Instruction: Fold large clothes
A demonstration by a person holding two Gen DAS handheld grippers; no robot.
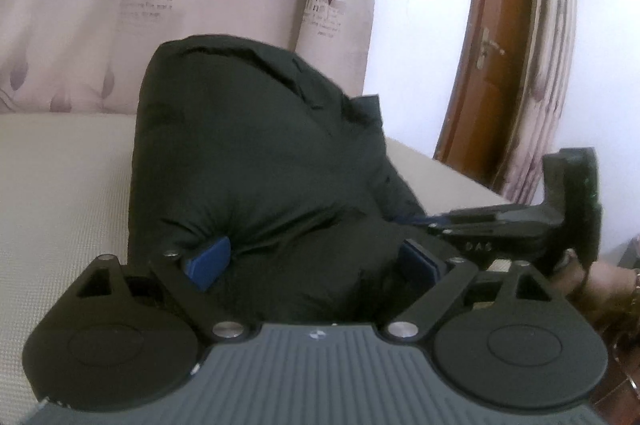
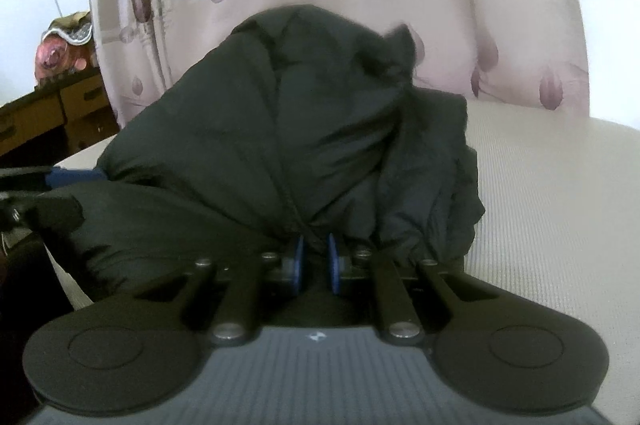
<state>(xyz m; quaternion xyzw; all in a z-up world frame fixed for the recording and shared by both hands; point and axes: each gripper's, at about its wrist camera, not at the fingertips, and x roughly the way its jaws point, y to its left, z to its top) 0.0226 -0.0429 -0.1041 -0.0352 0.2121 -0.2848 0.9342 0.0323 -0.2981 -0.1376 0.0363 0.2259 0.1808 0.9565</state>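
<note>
A puffy black jacket [image 1: 256, 161] lies bunched on a beige bed [image 1: 60, 185]. My left gripper [image 1: 314, 259] stands wide open around the jacket's near bulge. Its left blue pad [image 1: 208, 259] dents the fabric, and its right pad [image 1: 420, 261] sits beside the cloth. In the right wrist view the jacket [image 2: 320, 129] rises in a heap, with my right gripper [image 2: 316, 259] shut on a gathered fold at its near edge. The right gripper [image 1: 460, 221] also shows in the left wrist view, reaching in from the right, held by a person's hand [image 1: 600, 277].
A pale curtain with purple leaf prints [image 1: 200, 5] hangs behind the bed. A brown wooden door [image 1: 492, 65] stands at the right. A wooden desk with drawers [image 2: 48, 109] and a floral bundle [image 2: 60, 45] sit at the left of the right wrist view.
</note>
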